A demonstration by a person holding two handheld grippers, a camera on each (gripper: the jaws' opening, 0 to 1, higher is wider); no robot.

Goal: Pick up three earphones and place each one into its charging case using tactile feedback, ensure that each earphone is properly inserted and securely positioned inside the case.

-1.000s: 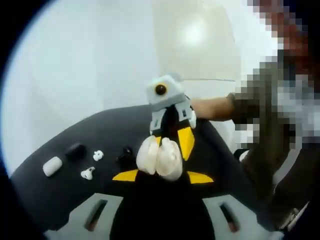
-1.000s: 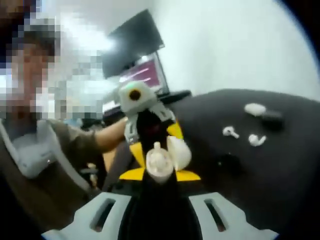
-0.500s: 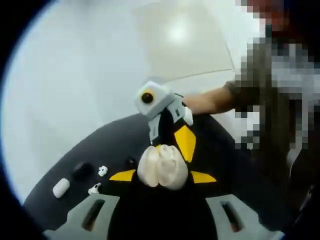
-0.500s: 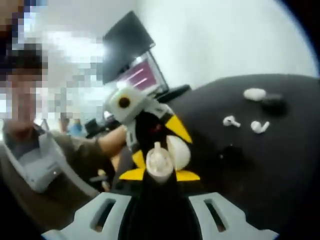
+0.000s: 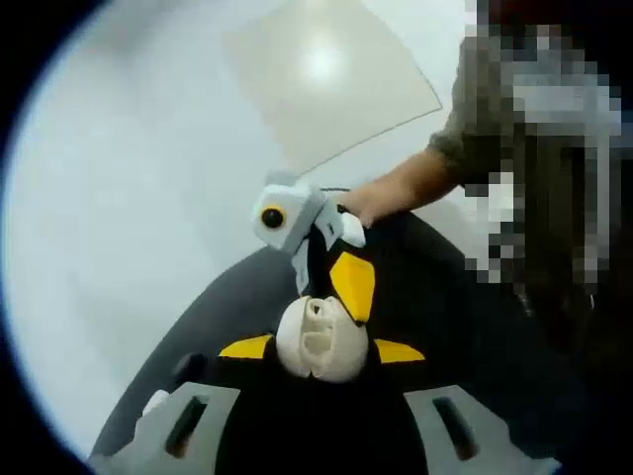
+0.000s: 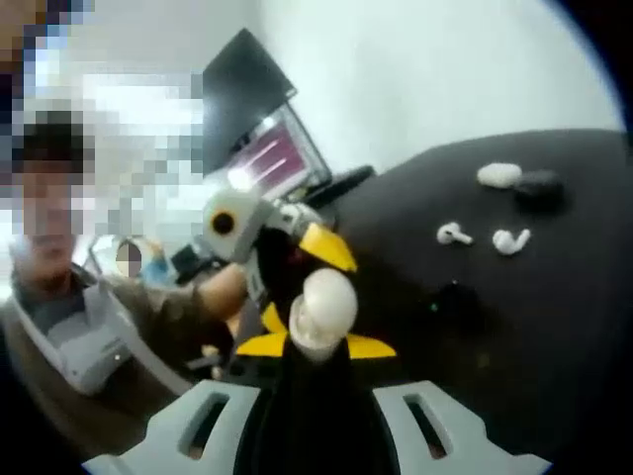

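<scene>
My left gripper (image 5: 318, 350) is shut on a white charging case (image 5: 318, 344) with its lid open, held above the black table. My right gripper (image 5: 341, 302) comes down from above, its yellow-tipped jaws meeting the case opening. In the right gripper view, my right gripper (image 6: 315, 346) is shut on a white earphone (image 6: 309, 334), which is pressed against the case (image 6: 330, 294) that the left gripper (image 6: 318, 259) holds. Two more white earphones (image 6: 453, 235) (image 6: 511, 240) lie on the table at the right.
A closed white case (image 6: 499, 175) and a black case (image 6: 539, 185) lie at the far edge of the black table (image 6: 554, 327). A small dark object (image 6: 450, 297) sits nearer. A person's forearm (image 5: 401, 188) reaches in. A monitor (image 6: 259, 129) stands behind.
Both views have tilted, so the table items slid toward the frame edges. The earphone and the white case have come closer together and now overlap.
</scene>
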